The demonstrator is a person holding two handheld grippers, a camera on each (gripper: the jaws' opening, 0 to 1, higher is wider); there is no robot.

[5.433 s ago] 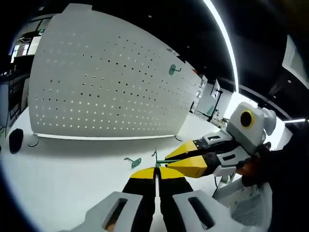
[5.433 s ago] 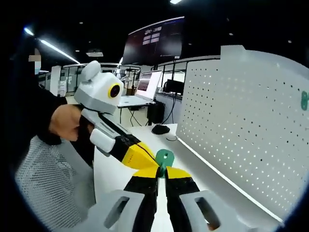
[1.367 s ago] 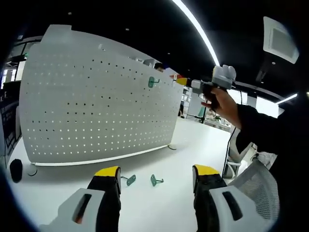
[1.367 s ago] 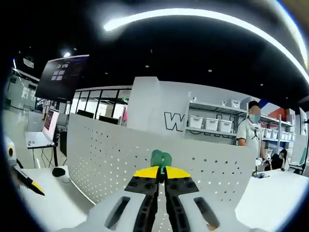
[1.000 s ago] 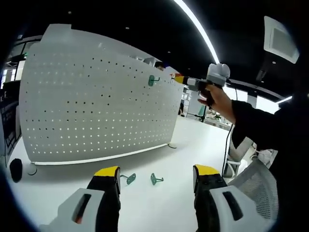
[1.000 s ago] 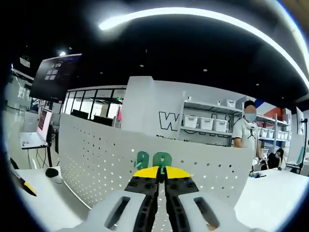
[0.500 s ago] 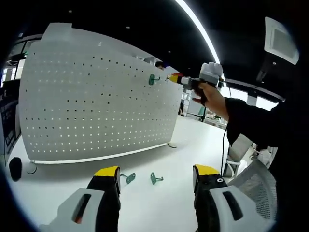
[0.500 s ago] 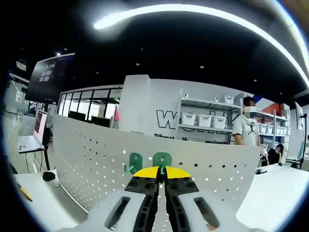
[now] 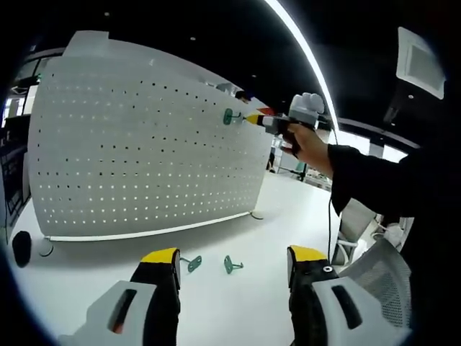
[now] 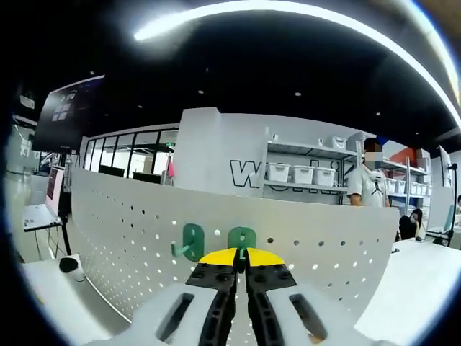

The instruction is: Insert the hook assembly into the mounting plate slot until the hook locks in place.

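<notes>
The right tongs (image 10: pixel 241 261), closed on a green hook (image 10: pixel 242 238), hold it at the pegboard (image 10: pixel 317 252) top edge beside a mounted hook (image 10: pixel 191 241); press squarely into the holes. Left tongs (image 9: pixel 232 261) gape empty above the tabletop (image 9: pixel 238 303)

A white table (image 9: pixel 238 303) is seen in the left gripper view, carrying an upright white perforated panel (image 9: pixel 144 158) that stands on its base edge across the far side. Two small green hooks are laid loose on the table surface in front of the panel: one hook (image 9: pixel 191 264) to the left and a second hook (image 9: pixel 232 264) just to its right, set apart from each other. A dark rounded object (image 9: pixel 21 247) is placed at the far left of the table, near the panel's left end, with a small round disc (image 9: pixel 46 249) lying beside it. In the right gripper view, the table surface (image 10: pixel 57 303) is shown at lower left below the panel (image 10: pixel 130 238), with a dark object (image 10: pixel 70 264) resting on it.
</notes>
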